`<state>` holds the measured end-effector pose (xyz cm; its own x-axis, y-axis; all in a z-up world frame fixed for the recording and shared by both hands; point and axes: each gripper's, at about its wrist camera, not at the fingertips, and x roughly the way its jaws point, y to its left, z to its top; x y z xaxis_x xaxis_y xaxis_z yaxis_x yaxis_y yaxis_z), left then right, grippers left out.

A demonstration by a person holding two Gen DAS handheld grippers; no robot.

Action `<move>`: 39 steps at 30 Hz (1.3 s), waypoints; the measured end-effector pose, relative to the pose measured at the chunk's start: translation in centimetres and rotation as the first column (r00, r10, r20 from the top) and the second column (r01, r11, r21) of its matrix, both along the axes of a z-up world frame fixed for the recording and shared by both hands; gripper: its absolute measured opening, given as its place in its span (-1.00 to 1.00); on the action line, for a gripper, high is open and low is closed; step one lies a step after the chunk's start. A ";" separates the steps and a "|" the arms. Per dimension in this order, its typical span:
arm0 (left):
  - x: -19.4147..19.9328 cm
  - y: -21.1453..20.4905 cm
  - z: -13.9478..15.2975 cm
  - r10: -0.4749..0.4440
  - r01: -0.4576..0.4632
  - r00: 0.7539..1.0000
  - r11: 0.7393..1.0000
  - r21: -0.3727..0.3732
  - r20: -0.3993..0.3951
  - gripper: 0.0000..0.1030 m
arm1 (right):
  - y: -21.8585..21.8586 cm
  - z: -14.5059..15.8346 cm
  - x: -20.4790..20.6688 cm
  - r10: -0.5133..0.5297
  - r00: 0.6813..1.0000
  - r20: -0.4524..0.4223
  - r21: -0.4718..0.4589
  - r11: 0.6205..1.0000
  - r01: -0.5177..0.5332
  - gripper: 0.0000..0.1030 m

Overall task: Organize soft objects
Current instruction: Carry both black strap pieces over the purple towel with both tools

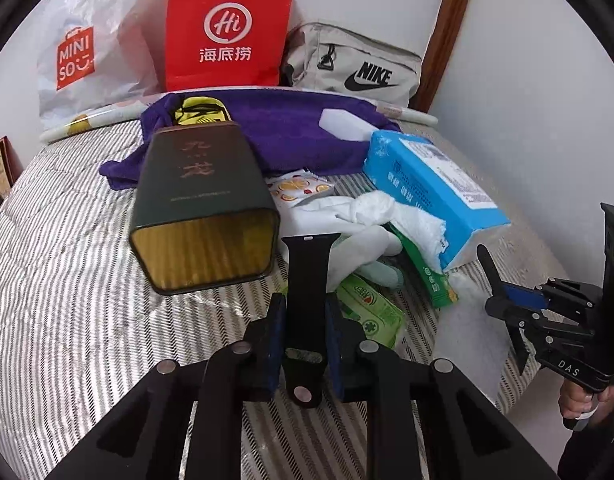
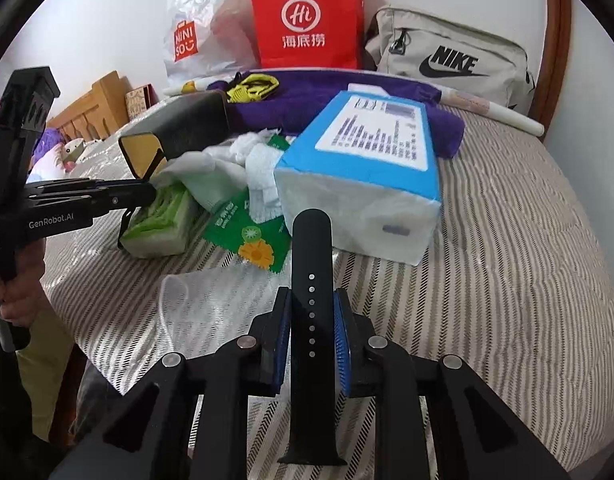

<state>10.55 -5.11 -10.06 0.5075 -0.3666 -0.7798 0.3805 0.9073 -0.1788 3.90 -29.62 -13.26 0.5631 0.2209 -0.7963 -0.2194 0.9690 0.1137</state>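
- Black silicone is the star here: two halves of a watch strap, one per gripper. The left gripper [image 1: 305, 316] is clamped on the strap half with the slot [image 1: 307, 276], and the right gripper [image 2: 312, 320] is clamped on the strap half with the holes [image 2: 310, 280]. Both halves stick up and forward from between the pads, held above the bed, apart from each other.
- Just past the straps the clutter sits in a heap on the striped bedspread [image 2: 507, 240]: a green tissue pack [image 2: 159, 220], a green sachet with a flower print [image 2: 251, 240], crumpled white tissue [image 2: 227, 164], and a blue tissue brick [image 2: 371, 172] lying on its side.
- Dark tin box [image 1: 203, 208] lies tipped over with its gold open end facing the left camera. Could be the drop spot for the straps, but that's a guess.
- Further back, a purple towel [image 1: 291, 132] is spread loosely with a yellow and black item [image 1: 197, 112] on it.
- Against the wall: a white Miniso bag [image 1: 83, 56], a red paper bag [image 1: 227, 28], and a grey Nike bag [image 1: 355, 64].
- Progress-wise it looks early. Only the straps are picked up; the tissues, packs and towel all lie unsorted, and nothing looks stacked or packed yet.
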 end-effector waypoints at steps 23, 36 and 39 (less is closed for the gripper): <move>2.2 3.7 6.7 0.141 -0.140 0.988 0.990 -0.021 0.058 -0.65 | -2.8 8.2 2.4 -0.081 0.988 0.128 0.027 0.997 0.078 -0.63; 5.8 4.3 7.7 0.160 -0.159 0.986 0.987 -0.029 0.055 -0.65 | -2.9 8.2 8.5 -0.066 0.994 0.082 0.030 0.998 0.064 -0.96; 6.1 4.0 6.7 0.146 -0.145 0.989 0.989 -0.036 0.031 -0.65 | -3.8 7.2 7.6 -0.067 0.995 0.075 0.051 0.997 0.063 -0.93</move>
<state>16.63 -1.10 -3.37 0.5831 -0.3129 -0.7497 0.2514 0.9471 -0.1997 11.48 -33.43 -6.07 0.6360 0.2192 -0.7399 -0.1661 0.9752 0.1462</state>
